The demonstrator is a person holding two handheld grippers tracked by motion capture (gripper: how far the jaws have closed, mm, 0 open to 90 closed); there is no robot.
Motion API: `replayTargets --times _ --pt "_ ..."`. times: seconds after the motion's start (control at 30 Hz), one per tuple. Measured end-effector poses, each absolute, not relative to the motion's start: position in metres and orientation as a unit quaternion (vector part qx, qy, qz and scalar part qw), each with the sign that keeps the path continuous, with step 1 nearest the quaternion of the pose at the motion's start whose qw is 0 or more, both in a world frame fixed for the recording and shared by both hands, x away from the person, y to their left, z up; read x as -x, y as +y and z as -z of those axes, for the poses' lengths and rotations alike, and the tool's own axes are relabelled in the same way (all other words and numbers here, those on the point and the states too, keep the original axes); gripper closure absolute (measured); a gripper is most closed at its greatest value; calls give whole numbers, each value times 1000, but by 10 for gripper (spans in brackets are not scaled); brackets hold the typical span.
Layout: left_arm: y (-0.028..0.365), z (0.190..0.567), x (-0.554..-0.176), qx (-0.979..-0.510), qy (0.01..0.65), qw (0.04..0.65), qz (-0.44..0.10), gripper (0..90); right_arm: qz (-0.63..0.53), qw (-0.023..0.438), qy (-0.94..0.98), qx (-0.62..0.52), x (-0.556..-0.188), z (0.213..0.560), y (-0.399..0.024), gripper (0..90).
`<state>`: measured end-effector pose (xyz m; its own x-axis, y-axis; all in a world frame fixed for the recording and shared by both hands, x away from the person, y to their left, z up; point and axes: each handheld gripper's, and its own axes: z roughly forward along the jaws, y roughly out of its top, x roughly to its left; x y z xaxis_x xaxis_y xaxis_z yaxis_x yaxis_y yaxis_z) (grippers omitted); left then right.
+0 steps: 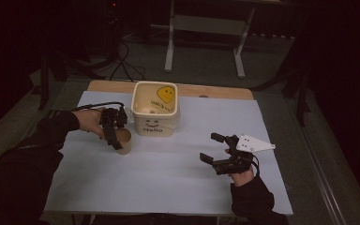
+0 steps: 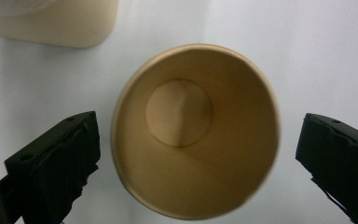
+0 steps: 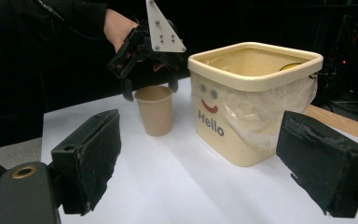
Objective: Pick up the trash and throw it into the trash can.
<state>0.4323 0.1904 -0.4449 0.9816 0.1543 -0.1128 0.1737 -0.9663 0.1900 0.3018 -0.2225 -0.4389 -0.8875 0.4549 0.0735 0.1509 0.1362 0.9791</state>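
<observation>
Black right gripper [image 1: 215, 149] is resting wide open, holding nothing. Farther off, your left gripper [image 1: 117, 136] is hanging open around the brown paper cup [image 1: 124, 140], standing beside the cream plastic bin [image 1: 155, 126]. Squeeze it next.

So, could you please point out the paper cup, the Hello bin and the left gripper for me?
paper cup [image 3: 154, 116]: right gripper view, on its side wall.
Hello bin [image 3: 214, 135]: right gripper view, on its front wall.
left gripper [image 2: 198, 149]: left gripper view, midway between its fingertips.
</observation>
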Motion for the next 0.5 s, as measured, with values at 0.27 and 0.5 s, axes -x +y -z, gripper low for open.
replayTargets --times 0.27,0.5 --pt "192 450 -434 -991 70 101 46 110 -625 121 744 -203 -302 439 -222 137" --pt "191 454 -435 -992 60 98 56 207 -625 120 745 -202 -303 440 -222 137"
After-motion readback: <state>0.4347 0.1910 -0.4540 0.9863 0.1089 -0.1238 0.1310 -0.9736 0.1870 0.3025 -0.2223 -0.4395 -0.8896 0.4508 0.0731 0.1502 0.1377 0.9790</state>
